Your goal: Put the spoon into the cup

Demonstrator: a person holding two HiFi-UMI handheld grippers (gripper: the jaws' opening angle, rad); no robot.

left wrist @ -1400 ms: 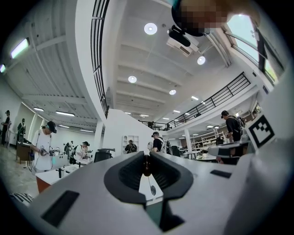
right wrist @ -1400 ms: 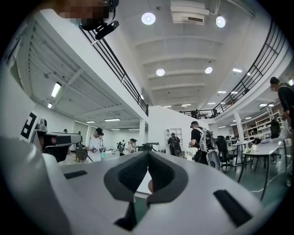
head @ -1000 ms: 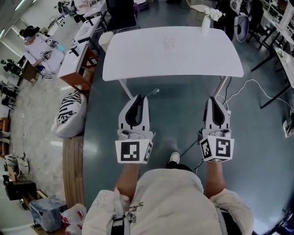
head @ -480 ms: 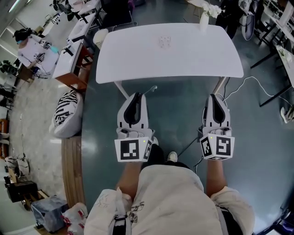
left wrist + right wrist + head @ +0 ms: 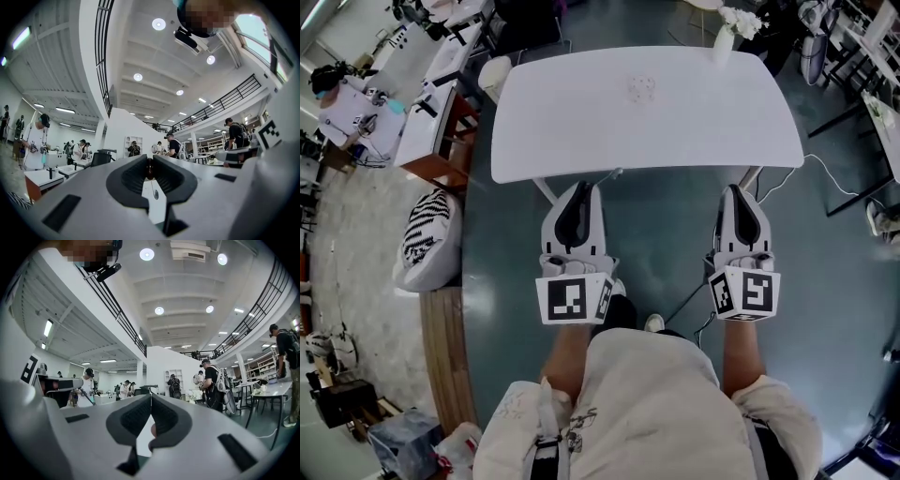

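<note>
A small clear cup [image 5: 642,88] stands on the far middle of the white table [image 5: 581,141]. My left gripper [image 5: 581,187] is at the table's near edge, shut on a thin spoon [image 5: 612,172] that pokes out to the right of its tips. In the left gripper view the jaws [image 5: 149,161] pinch the handle and the spoon's bowl [image 5: 155,194] shows past them. My right gripper [image 5: 741,189] is level with the left one at the near edge. Its jaws [image 5: 151,398] meet at the tips with nothing held.
A white vase with flowers [image 5: 727,37] stands at the table's far right corner. The table's legs [image 5: 546,190] slant down just beside the grippers. A cable [image 5: 825,178] lies on the floor to the right. Desks and a striped bag [image 5: 422,234] are on the left.
Both grippers have moved forward to the table's near edge, and the table looms larger. The spoon stays pinched in the left gripper.
</note>
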